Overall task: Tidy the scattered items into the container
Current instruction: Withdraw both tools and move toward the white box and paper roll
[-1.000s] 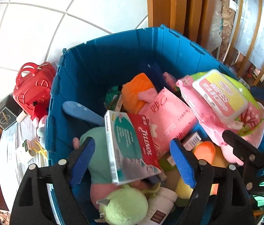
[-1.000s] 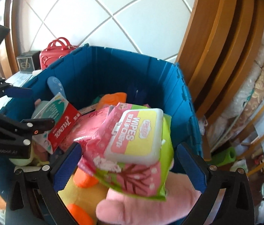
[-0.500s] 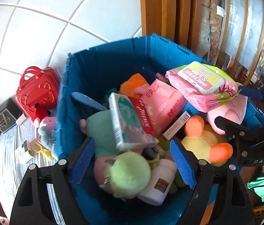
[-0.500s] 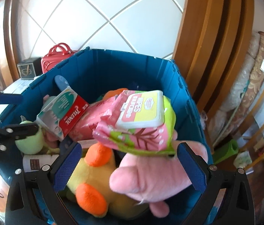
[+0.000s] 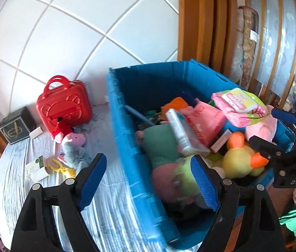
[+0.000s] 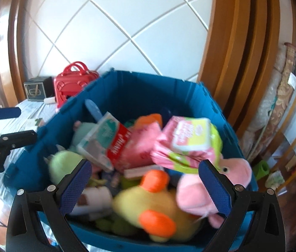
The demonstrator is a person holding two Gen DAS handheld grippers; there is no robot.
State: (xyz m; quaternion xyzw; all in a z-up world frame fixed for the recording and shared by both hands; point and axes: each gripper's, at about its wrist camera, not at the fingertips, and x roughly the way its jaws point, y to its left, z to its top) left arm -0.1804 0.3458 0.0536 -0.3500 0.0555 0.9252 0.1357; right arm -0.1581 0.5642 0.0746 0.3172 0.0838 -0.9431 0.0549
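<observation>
Both my left gripper (image 5: pixel 148 180) and right gripper (image 6: pixel 143 184) gape empty. The blue container (image 5: pixel 126 147) sits centre frame; I should swing left toward the pig plush (image 5: pixel 72 139) on the bench (image 5: pixel 21 180), lower left.

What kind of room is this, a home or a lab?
Most likely a home: a white tiled wall, wooden framing, and a blue crate full of plush toys like a yellow duck, on a cloth-covered table.
</observation>
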